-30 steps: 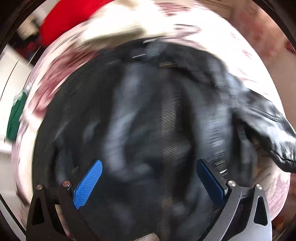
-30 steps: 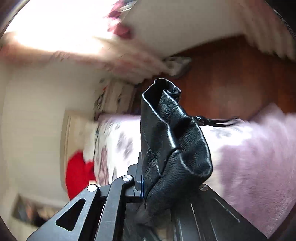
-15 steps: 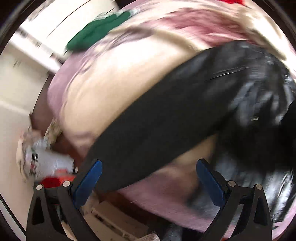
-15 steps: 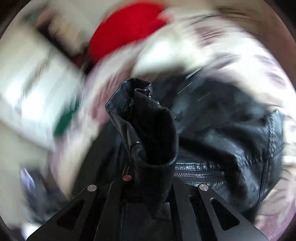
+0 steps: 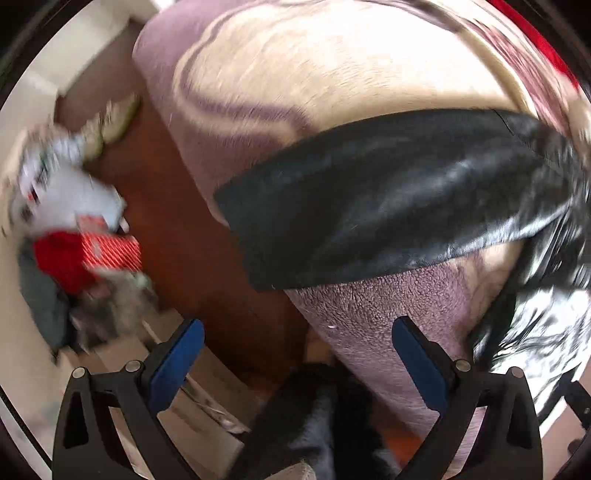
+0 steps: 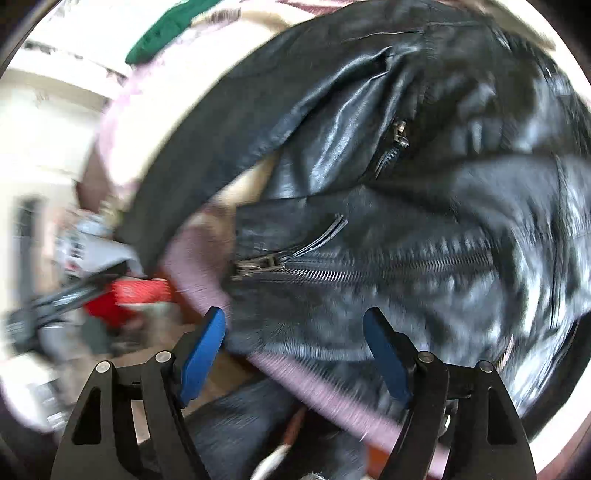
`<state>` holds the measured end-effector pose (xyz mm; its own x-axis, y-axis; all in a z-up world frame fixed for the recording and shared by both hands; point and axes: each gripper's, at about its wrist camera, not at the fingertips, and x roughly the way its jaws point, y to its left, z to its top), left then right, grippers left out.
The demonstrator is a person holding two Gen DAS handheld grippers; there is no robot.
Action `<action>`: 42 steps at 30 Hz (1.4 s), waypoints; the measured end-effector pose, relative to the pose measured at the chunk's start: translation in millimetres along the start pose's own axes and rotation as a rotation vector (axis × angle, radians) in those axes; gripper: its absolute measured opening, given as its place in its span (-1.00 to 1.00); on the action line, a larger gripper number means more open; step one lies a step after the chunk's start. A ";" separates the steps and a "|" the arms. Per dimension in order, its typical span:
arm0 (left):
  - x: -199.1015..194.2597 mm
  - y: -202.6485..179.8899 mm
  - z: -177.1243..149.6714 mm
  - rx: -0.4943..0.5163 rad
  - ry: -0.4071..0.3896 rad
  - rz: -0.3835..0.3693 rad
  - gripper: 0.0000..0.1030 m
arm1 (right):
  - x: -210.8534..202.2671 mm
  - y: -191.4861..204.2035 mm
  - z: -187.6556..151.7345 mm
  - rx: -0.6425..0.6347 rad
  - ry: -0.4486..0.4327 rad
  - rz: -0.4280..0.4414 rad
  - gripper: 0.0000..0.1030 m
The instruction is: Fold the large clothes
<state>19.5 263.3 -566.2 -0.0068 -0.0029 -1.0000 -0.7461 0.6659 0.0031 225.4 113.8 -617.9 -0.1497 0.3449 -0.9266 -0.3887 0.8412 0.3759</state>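
A black leather jacket [image 6: 388, 177] with silver zippers lies on a bed with a pink and cream blanket [image 5: 314, 74]. One sleeve [image 5: 369, 195] lies stretched out toward the bed's edge in the left wrist view. My left gripper [image 5: 295, 354] is open and empty, hovering over the bed's edge below that sleeve. My right gripper [image 6: 295, 347] is open and empty, just above the jacket's zipped front hem near the bed's edge.
A brown wooden floor [image 5: 177, 229] runs beside the bed. A pile of clutter with a red patterned box [image 5: 110, 251] and grey and white items sits on the floor at left. A green garment [image 6: 166, 29] lies at the far side of the bed.
My right gripper has let go of the folded black sleeve and now stands open over the jacket's front. My left gripper has swung further toward the bed's edge and floor.
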 end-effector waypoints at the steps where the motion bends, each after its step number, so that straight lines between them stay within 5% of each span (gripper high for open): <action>1: 6.2 9.3 3.6 -0.043 0.010 -0.036 1.00 | -9.0 -11.3 -2.2 0.068 -0.017 0.013 0.53; 4: 23.9 25.5 12.7 -0.149 0.041 -0.131 1.00 | -44.3 -82.9 -11.1 0.360 -0.121 0.021 0.53; 8: 41.0 39.6 17.8 -0.194 0.046 -0.159 1.00 | -86.5 -190.0 -33.1 0.784 -0.364 -0.123 0.51; 10: 40.2 34.6 17.3 -0.177 0.033 -0.139 1.00 | -97.6 -220.4 -42.1 0.913 -0.467 -0.087 0.19; 13: 38.6 31.4 14.3 -0.141 0.013 -0.111 1.00 | -91.2 -254.0 -16.9 0.887 -0.397 -0.074 0.06; 18: 34.4 23.9 13.5 -0.105 0.012 -0.077 1.00 | -94.5 -271.6 22.4 0.863 -0.307 -0.227 0.15; 22: 30.1 13.1 16.2 -0.096 0.007 -0.059 1.00 | -70.0 -264.6 30.9 0.871 -0.229 -0.245 0.13; 25: 30.1 11.6 17.2 -0.121 0.018 -0.073 1.00 | -54.5 -246.1 36.0 0.777 -0.196 -0.368 -0.72; 28: 29.5 12.8 14.1 -0.147 0.037 -0.090 1.00 | -52.0 -223.3 17.7 0.767 -0.271 -0.474 -0.88; 31: 29.8 16.3 7.5 -0.175 0.070 -0.125 1.00 | -48.2 -215.9 -3.3 0.827 -0.314 -0.434 -0.86; 33: 33.4 22.7 1.3 -0.217 0.104 -0.182 1.00 | -41.4 -201.7 -18.5 0.812 -0.292 -0.384 -0.64; 35: 42.0 34.0 -5.7 -0.309 0.145 -0.296 1.00 | -42.3 -170.1 -43.0 0.769 -0.289 -0.349 -0.02; 40: 81.7 63.1 -5.3 -0.636 0.129 -0.577 0.89 | -42.7 -87.9 -118.2 0.726 -0.303 -0.214 0.06; 42: 94.4 72.8 2.7 -0.732 0.089 -0.597 0.55 | -26.5 -62.4 -152.3 0.736 -0.288 -0.126 0.06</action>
<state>-33.7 313.5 -660.3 0.4823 -0.2684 -0.8339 -0.8748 -0.0974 -0.4747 115.2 -11.2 -618.0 0.1348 0.2382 -0.9618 0.3281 0.9052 0.2702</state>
